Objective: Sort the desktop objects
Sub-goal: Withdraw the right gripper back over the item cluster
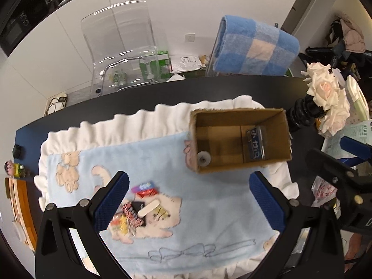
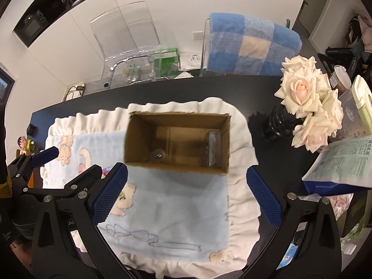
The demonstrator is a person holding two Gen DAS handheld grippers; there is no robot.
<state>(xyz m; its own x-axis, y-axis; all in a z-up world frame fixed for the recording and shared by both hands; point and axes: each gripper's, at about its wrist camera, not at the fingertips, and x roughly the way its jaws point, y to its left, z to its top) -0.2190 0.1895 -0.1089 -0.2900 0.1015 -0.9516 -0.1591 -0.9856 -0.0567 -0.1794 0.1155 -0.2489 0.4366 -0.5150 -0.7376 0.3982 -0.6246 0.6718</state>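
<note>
Two grippers, both spread wide with nothing between the blue pads. Left gripper [image 1: 188, 200] hangs above the pale blue fleece blanket with white ruffled border [image 1: 209, 209], which covers part of the dark bench [image 1: 69, 116]. Right gripper [image 2: 186, 195] hangs above the same blanket, just short of the near wall of the open brown cardboard box [image 2: 176, 166].

Box stands upright on the blanket, toward its far right corner in the left view. Inside it: a small round silver-white disc [image 1: 203, 158] at the near left corner of the floor, and a flat blue-and-clear rectangular packet [image 1: 255, 145] lying against the right wall. Print on the packet too blurred to read.

Loose pile of small items [image 1: 137, 211] rests on the blanket, just beside the left gripper's left pad: a pale flat stick [image 1: 148, 208], a red wrapper [image 1: 146, 193], a purple packet [image 1: 144, 186], a black-and-red striped piece, some yellowish bits. Possibly sweets; blur prevents certainty.

Off the blanket, to the right on the bench: cream-pink roses [image 2: 307, 97] in a dark ribbed vase [image 2: 279, 123], and a printed blue-edged pouch [image 2: 344, 162].

Beyond the bench: a clear plastic chair [image 2: 130, 41] and a chair draped in a blue-and-cream checked towel [image 2: 251, 44].
</note>
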